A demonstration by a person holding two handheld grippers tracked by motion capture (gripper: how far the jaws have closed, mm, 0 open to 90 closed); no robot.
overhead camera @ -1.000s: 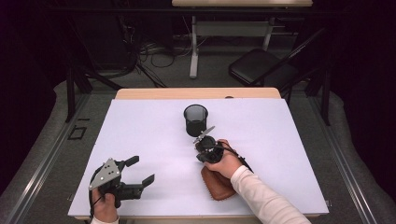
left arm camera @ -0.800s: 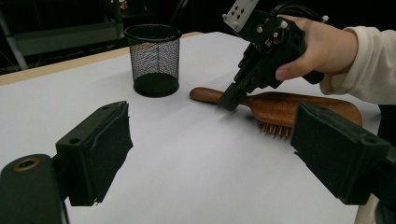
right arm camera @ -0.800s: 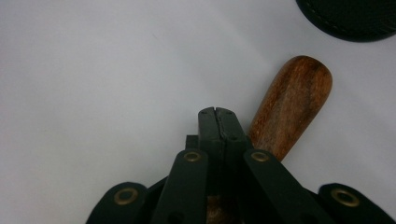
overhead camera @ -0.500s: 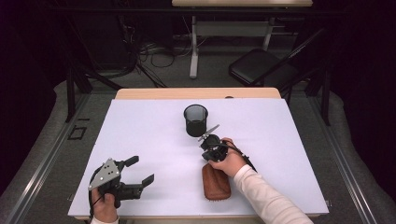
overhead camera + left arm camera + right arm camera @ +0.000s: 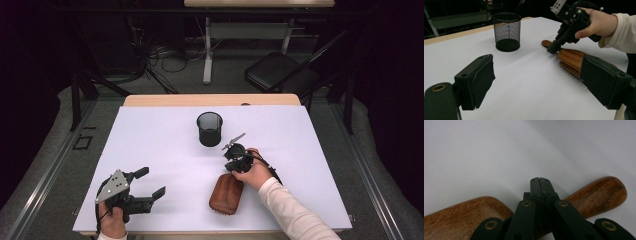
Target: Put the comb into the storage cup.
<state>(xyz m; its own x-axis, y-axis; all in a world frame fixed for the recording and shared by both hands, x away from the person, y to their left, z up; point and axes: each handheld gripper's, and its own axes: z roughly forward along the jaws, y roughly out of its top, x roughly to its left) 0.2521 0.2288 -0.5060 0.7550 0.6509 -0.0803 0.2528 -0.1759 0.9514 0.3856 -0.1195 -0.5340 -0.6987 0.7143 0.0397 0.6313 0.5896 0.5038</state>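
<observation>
A wooden hairbrush (image 5: 226, 193) lies bristles-down on the white table (image 5: 310, 150), just on the person's side of a black mesh cup (image 5: 209, 128), its handle (image 5: 599, 195) pointing toward the cup. The right gripper (image 5: 552, 48) comes down on the neck where handle meets head; in the right gripper view its jaws are pressed together over the wood, and whether they truly pinch the brush or only rest closed on top of it cannot be told. The left gripper (image 5: 150, 184) hangs wide open and empty, well to the left of the cup, touching nothing.

The work in hand appears to be lifting the brush to stand it in the cup. To do that well, the grip likely needs to straddle the narrow handle rather than sit atop it, with the jaws reopened if need be and closed across the handle's sides near the head, where the weight lies. Raised slowly and tipped handle-up or handle-down before reaching the rim, the brush should clear the light cup without knocking it over.
</observation>
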